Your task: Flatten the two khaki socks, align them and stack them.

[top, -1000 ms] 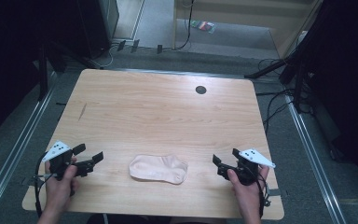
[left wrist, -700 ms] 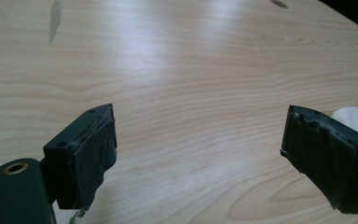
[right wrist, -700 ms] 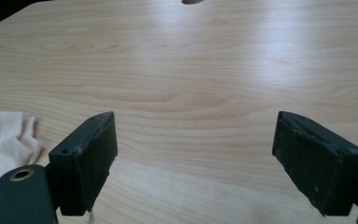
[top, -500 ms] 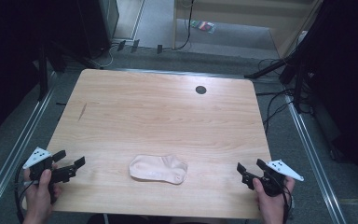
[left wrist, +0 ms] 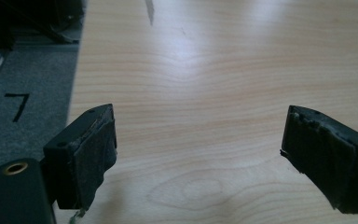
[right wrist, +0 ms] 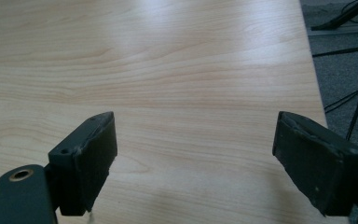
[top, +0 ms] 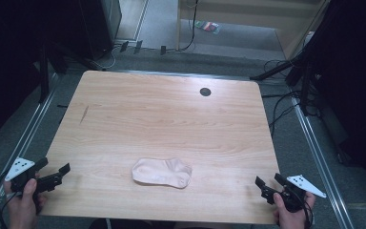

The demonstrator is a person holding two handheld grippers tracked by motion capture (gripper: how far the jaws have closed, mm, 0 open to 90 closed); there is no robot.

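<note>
At the table's near corners, left gripper [top: 52, 174] and right gripper [top: 270, 184] gape empty (jaws wide); approach the sock [top: 162, 172] low from both ends.

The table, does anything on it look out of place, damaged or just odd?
Little stands out. The sock lies flat, slightly askew, near the front edge of the table, apart from both grippers. A dark streak marks the wood at the left. The left gripper's finger pads look frayed.

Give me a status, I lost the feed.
Left gripper open, near table's left corner. Right gripper open, near right corner. Sock flat between them, untouched. Nothing in the way.
</note>
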